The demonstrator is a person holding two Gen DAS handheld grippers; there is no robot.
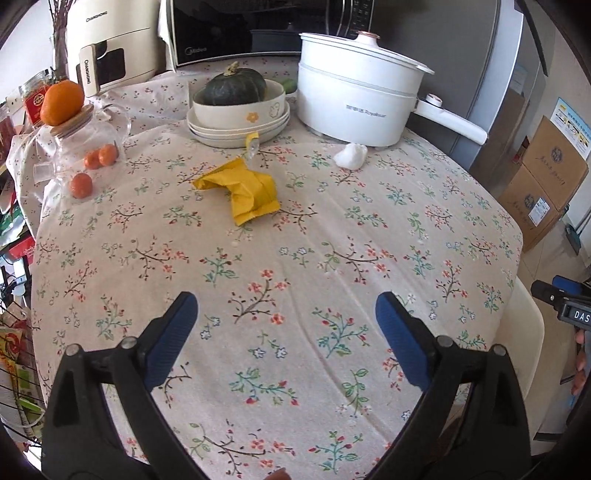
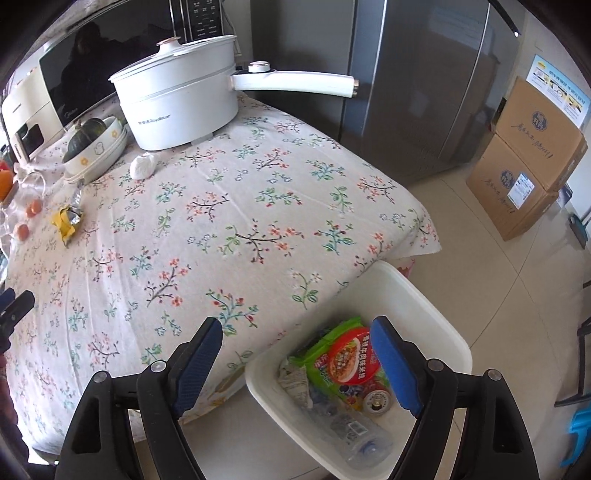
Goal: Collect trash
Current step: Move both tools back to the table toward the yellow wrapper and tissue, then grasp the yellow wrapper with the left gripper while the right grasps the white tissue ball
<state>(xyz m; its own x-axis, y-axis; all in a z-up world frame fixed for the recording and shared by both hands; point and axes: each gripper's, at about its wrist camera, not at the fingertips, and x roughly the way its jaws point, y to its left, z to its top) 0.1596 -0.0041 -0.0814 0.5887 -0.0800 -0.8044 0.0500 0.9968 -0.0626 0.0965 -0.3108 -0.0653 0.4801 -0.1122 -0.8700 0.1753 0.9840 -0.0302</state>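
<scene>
A crumpled yellow wrapper [image 1: 245, 192] lies on the floral tablecloth, mid-table; it also shows in the right wrist view [image 2: 66, 221]. A crumpled white tissue [image 1: 351, 156] lies by the white pot; it also shows in the right wrist view [image 2: 143, 165]. A small clear wrapper scrap [image 1: 252, 144] lies by the plates. My left gripper [image 1: 286, 325] is open and empty above the near table. My right gripper [image 2: 295, 350] is open and empty above the white bin [image 2: 436, 314], which holds a green noodle packet [image 2: 341, 360], a plastic bottle [image 2: 354, 432] and other trash.
A white electric pot [image 1: 354, 96] with a long handle, a bowl with a squash [image 1: 236, 92] on plates, a glass jar [image 1: 77, 147] with oranges and a microwave [image 1: 255, 29] stand at the back. Cardboard boxes [image 2: 528, 158] and a fridge [image 2: 424, 81] stand to the right.
</scene>
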